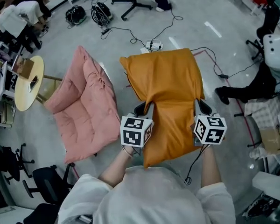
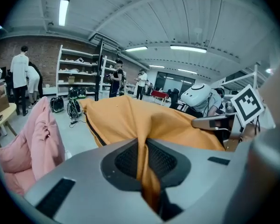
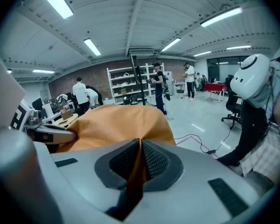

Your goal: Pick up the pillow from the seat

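An orange pillow (image 1: 165, 78) hangs spread between my two grippers, above the grey floor. My left gripper (image 1: 147, 107) is shut on a pinched fold of its near left edge, and my right gripper (image 1: 198, 105) is shut on the near right edge. In the left gripper view the orange pillow (image 2: 126, 120) runs down between the jaws of the left gripper (image 2: 142, 160). The right gripper view shows the same fabric (image 3: 116, 122) clamped in the right gripper (image 3: 140, 160). A pink cushioned seat (image 1: 86, 106) lies to the left of the pillow.
A round wooden table (image 1: 25, 83) stands at the far left. Cables and a power strip (image 1: 151, 45) lie on the floor beyond the pillow. A person in a white helmet (image 1: 276, 50) sits at the right. A black office chair (image 1: 46, 181) is at the bottom left.
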A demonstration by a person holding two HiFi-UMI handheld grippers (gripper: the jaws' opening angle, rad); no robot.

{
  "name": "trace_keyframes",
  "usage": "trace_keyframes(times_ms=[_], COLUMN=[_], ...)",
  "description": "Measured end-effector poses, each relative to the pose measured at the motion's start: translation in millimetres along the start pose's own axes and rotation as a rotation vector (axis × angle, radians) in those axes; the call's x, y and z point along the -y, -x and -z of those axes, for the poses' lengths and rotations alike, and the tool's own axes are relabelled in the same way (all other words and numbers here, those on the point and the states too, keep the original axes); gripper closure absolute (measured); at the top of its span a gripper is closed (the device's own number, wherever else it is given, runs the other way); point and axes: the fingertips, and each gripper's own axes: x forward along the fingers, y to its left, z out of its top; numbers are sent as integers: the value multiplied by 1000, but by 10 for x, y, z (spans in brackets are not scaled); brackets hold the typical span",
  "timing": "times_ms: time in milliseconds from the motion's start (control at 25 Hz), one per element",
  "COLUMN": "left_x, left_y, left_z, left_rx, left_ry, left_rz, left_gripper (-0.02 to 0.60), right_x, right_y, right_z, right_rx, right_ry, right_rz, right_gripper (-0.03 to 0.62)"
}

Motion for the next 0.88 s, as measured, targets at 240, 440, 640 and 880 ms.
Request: trace_keyframes(times_ms=[240,440,640,880], left_x=[60,125,63,7], left_y=[-38,0,51,73], left_z=[23,-33,-77,-86], left_rx=[1,13,15,3], left_ry=[-22,-48,-59,-56], left_rz=[24,31,22,16], left_gripper=[545,545,545,545], right_x=[54,79,1,-51], right_y=[79,174,190,167], right_z=[92,83,57,42], right_rx=[15,40,61,59], right_ry=[-34,-50,-60,-68], right_rz=[27,40,52,53], right_gripper=[559,559,559,559])
